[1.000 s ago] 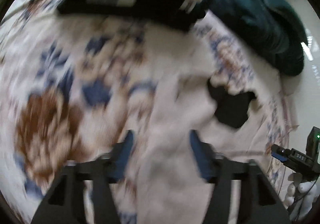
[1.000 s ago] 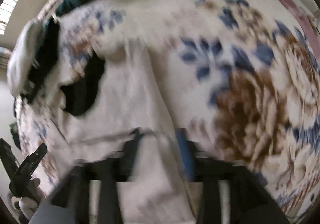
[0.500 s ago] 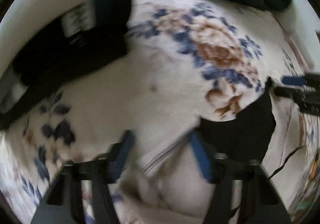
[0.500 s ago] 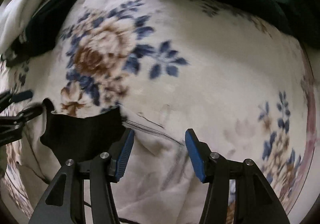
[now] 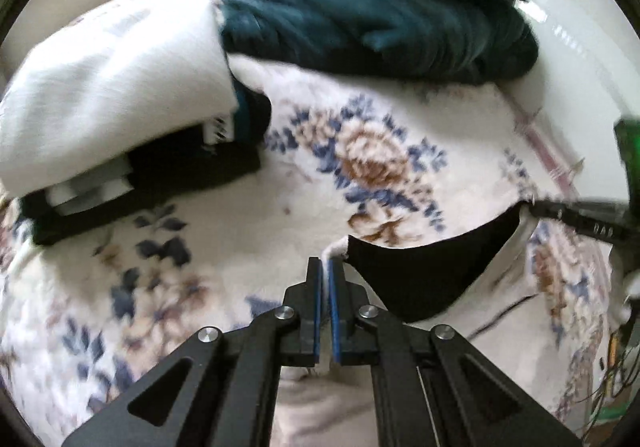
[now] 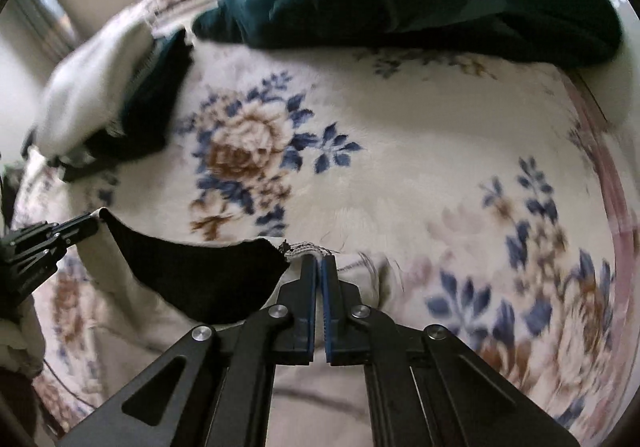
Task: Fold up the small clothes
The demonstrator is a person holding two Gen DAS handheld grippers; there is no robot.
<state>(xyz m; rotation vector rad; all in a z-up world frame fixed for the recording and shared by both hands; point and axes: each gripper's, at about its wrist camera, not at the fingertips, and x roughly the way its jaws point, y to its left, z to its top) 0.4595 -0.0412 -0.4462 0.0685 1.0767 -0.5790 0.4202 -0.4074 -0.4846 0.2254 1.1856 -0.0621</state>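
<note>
Left wrist, cream garment with black lining, both hand-held grippers pinching its edge

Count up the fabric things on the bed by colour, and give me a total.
Cream and black garment, held by the left gripper and right gripper: 1
Teal blanket: 1
White folded cloth: 1
Black folded clothes under the white cloth: at least 1, layers unclear
Floral bedspread: 1
Total: 5 at least
</note>
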